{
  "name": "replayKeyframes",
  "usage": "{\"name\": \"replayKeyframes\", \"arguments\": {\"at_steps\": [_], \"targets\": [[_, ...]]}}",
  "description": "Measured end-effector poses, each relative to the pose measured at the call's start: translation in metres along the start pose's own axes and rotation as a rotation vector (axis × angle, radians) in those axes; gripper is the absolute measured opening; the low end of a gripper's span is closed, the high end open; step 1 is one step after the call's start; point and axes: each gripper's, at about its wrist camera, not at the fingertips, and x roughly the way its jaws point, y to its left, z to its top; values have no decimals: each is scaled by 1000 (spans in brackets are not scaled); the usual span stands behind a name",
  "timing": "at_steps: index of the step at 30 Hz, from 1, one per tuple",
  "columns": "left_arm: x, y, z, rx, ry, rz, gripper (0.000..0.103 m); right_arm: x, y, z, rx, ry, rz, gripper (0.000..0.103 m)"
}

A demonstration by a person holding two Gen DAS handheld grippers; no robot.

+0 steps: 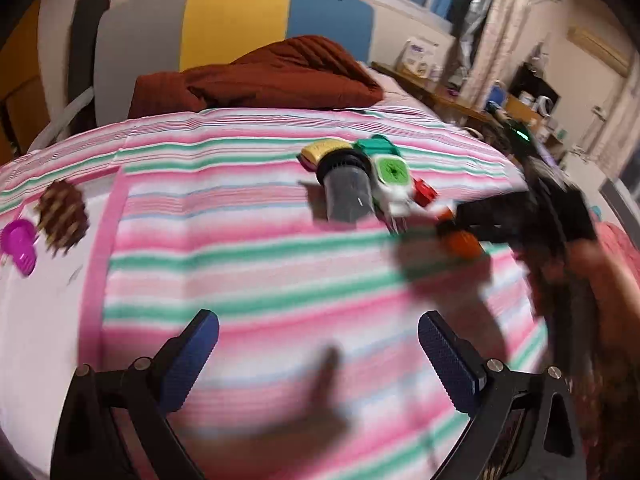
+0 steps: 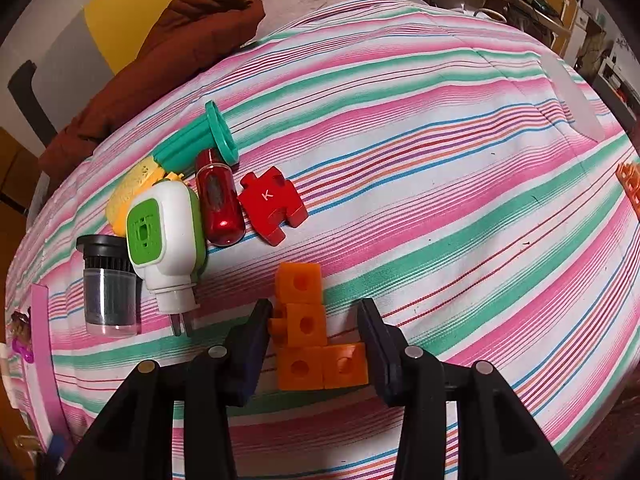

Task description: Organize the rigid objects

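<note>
My right gripper [image 2: 315,307] points steeply down and is shut on an L-shaped piece of linked orange cubes [image 2: 306,324] on the striped bedsheet [image 2: 440,160]. Its pads press both sides of the lower cubes. To their left is a cluster: a red puzzle piece marked K [image 2: 274,206], a red capsule [image 2: 218,200], a teal flanged tube [image 2: 196,140], a yellow sponge [image 2: 132,192], a white and green plug-in device [image 2: 166,232] and a dark lidded jar [image 2: 108,280]. My left gripper [image 1: 319,320] hangs open over bare sheet, well short of that cluster [image 1: 360,180]. The left wrist view is blurred.
A pine cone [image 1: 64,212] and a magenta plastic item [image 1: 18,246] lie on a white area at the far left, past a pink band. A rust-brown quilt [image 1: 260,76] is bunched at the bed's head. Another orange lattice piece [image 2: 630,184] sits at the right edge.
</note>
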Motion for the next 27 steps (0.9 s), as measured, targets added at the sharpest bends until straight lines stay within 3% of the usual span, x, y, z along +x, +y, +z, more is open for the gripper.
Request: {"name": "replayKeyframes", "arguments": {"at_steps": [5, 11, 14, 16, 17, 21, 27], "targets": [[38, -12, 29, -33, -31, 43, 101, -4, -5, -1, -13, 1, -7, 44], [77, -29, 46, 81, -60, 67, 99, -5, -12, -2, 4, 5, 11, 45], [89, -34, 49, 112, -55, 52, 78, -6, -12, -2, 3, 5, 11, 45], [97, -37, 50, 127, -25, 50, 52, -7, -12, -3, 3, 5, 9, 45], [98, -38, 49, 134, -18, 41, 46, -8, -13, -3, 1, 5, 7, 45], [89, -33, 50, 127, -45, 14, 43, -1, -11, 3, 7, 4, 12, 45], [55, -31, 51, 181, -96, 35, 43, -3, -14, 0, 13, 3, 18, 45]]}}
